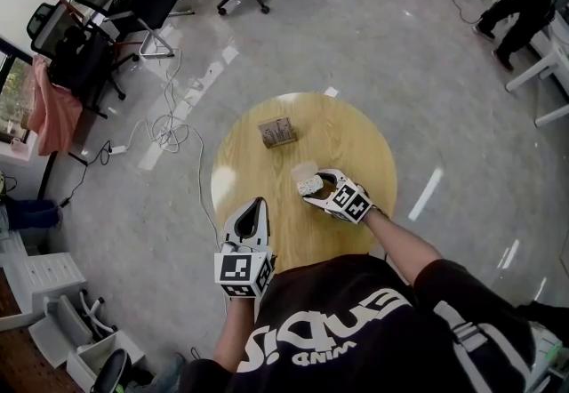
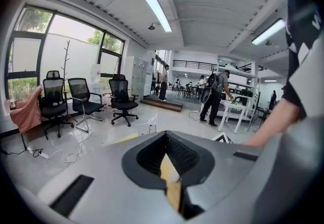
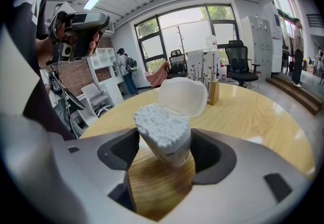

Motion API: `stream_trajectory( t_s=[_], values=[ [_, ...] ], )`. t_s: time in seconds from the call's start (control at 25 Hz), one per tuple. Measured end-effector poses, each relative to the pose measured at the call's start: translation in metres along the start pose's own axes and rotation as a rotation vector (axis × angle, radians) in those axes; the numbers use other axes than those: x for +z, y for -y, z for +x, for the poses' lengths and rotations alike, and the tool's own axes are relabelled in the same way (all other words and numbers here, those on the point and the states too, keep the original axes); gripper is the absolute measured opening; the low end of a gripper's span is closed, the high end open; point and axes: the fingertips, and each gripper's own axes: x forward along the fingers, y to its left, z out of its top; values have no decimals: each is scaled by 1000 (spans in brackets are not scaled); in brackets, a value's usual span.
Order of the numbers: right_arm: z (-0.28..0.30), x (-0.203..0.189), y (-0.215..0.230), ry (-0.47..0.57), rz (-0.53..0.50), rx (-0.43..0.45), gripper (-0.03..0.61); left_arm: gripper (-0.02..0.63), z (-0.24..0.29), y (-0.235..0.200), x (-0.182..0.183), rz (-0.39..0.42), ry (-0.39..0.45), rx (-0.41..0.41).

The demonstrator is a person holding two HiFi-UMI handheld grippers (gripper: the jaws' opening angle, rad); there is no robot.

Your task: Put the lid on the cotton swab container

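White swabs [image 3: 161, 119] fill the clear plastic container [image 3: 171, 153] between the right gripper's [image 3: 163, 148] open fingers, translucent lid [image 3: 182, 96] flipped back; left gripper's [image 2: 170, 166] fingers closed, empty.

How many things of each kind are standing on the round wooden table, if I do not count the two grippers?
cotton swab container: 1
lid, not closed over the swabs: 1
small patterned box: 1
Total: 3
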Motion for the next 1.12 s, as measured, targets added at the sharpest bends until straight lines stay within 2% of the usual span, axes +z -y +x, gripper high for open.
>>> stream_trajectory(
  t_s=[0.76,1.12],
  values=[
    [-7,-16,-8,-12,-12,-1,288,9,5,6,-3,11,-6,-23],
    [-10,-17,-9,-13,-7,-11,285,9,48,11,-13,39,-30,-87]
  ],
)
